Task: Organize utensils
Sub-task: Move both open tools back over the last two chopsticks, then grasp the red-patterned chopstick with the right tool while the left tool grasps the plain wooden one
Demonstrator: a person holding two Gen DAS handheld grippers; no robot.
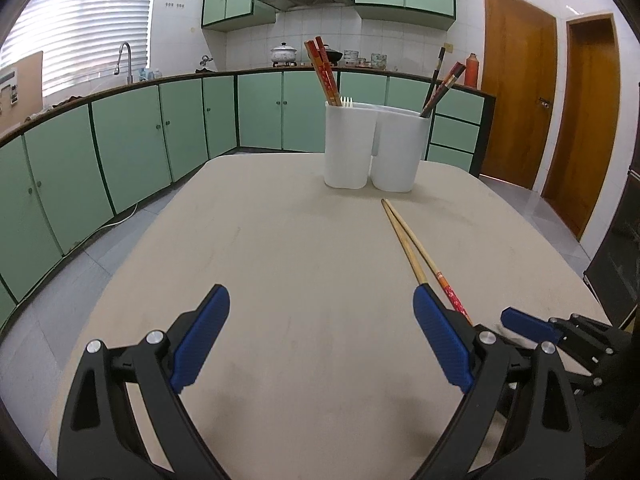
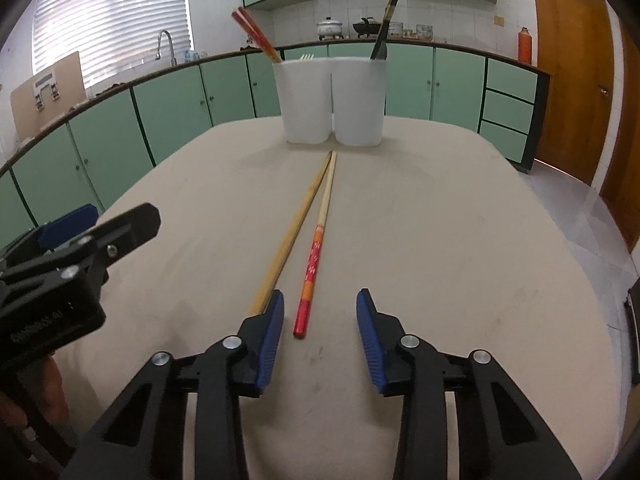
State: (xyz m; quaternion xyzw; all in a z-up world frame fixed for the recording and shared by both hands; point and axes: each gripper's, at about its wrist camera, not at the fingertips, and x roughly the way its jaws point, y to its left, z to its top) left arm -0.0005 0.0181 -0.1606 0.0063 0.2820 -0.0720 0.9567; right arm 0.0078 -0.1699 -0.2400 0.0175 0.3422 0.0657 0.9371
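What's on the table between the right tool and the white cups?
Two chopsticks lie there, tips toward the white cups, red end between the right tool's open jaws. The right wrist view shows it best.

Two wrist fisheyes, low, angled down, side by side apparently, sharing table point(image 1: 280, 240), utensil holder point(image 2: 332, 100)

We see green cabinets point(image 1: 132, 140) beneath a counter, a faucet point(image 1: 125, 60), a white pot point(image 1: 283, 54), and wooden doors point(image 1: 516, 84).

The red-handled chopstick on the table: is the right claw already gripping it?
No, the chopstick lies flat on the table, its end between the right claw's blue pads, untouched.
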